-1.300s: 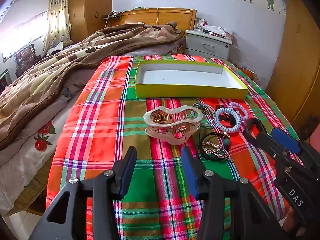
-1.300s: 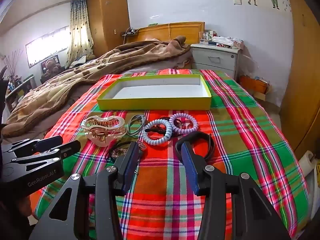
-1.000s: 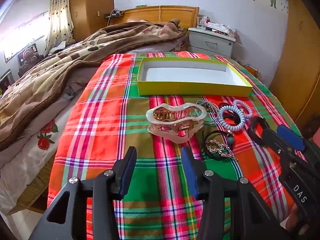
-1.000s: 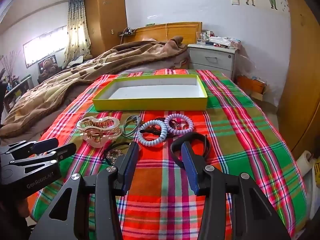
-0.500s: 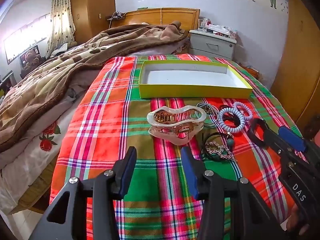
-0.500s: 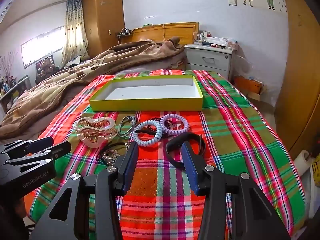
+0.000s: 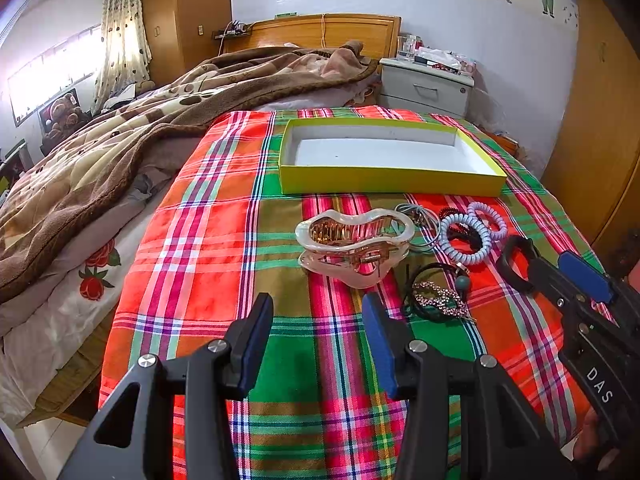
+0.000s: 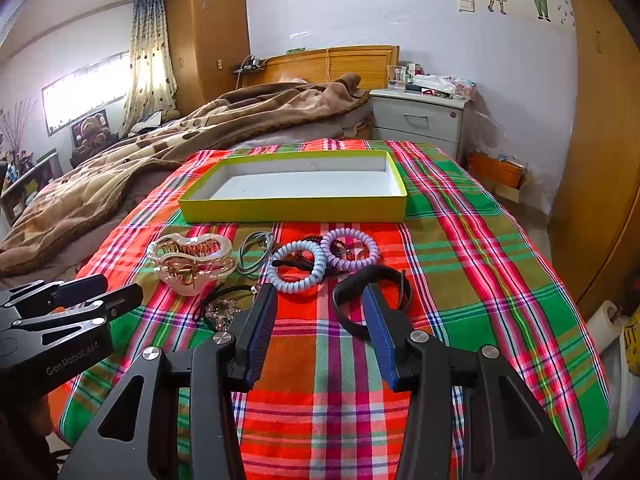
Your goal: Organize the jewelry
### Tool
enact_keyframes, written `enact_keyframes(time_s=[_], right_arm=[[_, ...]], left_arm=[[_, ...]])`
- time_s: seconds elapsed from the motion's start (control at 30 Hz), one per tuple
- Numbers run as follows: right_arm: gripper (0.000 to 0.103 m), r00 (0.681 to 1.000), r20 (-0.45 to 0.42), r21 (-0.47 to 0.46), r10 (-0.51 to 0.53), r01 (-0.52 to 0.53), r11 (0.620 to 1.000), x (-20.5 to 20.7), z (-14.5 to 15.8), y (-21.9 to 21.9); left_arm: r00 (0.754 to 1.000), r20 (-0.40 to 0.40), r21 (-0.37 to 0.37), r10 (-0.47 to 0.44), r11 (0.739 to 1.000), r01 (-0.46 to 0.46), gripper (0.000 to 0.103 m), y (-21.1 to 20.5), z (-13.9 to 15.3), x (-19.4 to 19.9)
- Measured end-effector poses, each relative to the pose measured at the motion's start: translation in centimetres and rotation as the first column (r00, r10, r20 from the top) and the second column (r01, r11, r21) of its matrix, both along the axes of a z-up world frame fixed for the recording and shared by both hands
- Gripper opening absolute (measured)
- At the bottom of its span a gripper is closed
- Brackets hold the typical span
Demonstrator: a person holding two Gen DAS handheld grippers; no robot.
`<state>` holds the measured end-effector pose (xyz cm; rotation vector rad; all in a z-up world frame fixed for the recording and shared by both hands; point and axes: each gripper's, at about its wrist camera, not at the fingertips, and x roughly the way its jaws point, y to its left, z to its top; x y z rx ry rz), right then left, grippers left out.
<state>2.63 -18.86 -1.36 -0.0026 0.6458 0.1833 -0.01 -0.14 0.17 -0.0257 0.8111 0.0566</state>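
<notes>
Meanwhile left gripper (image 7: pixel 316 320) and right gripper (image 8: pixel 318 312) both spread, empty; yellow tray (image 8: pixel 292 210) unobstructed beyond hair clip (image 7: pixel 354 246).

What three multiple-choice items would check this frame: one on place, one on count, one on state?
1. Where does the big hair claw lie?
A. inside the yellow box
B. on the plaid cloth, in front of the box
C. on the brown blanket

2. How many spiral hair ties lie by the claw?
A. one
B. two
C. four

3. How do the two grippers stand?
A. both open and holding nothing
B. left shut on the claw
C. right shut on the black band

Answers:
1 B: the claw rests on the plaid cloth, nearer the camera than the yellow box, which shows only its white floor.
2 B: a pale blue tie and a lilac one.
3 A: the left gripper and the right gripper show cloth between parted fingers; the black band lies loose.
</notes>
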Motion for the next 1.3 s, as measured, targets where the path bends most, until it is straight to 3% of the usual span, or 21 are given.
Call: enact_keyframes(time_s=[1.3], right_arm=[[0.045,1.000,0.003,-0.003,-0.003,0.003,1.000,0.03,0.22,0.10]], left_arm=[[1.000,0.005,0.003,-0.008,1.000,0.008,0.048,-0.24,-0.13,0.09]])
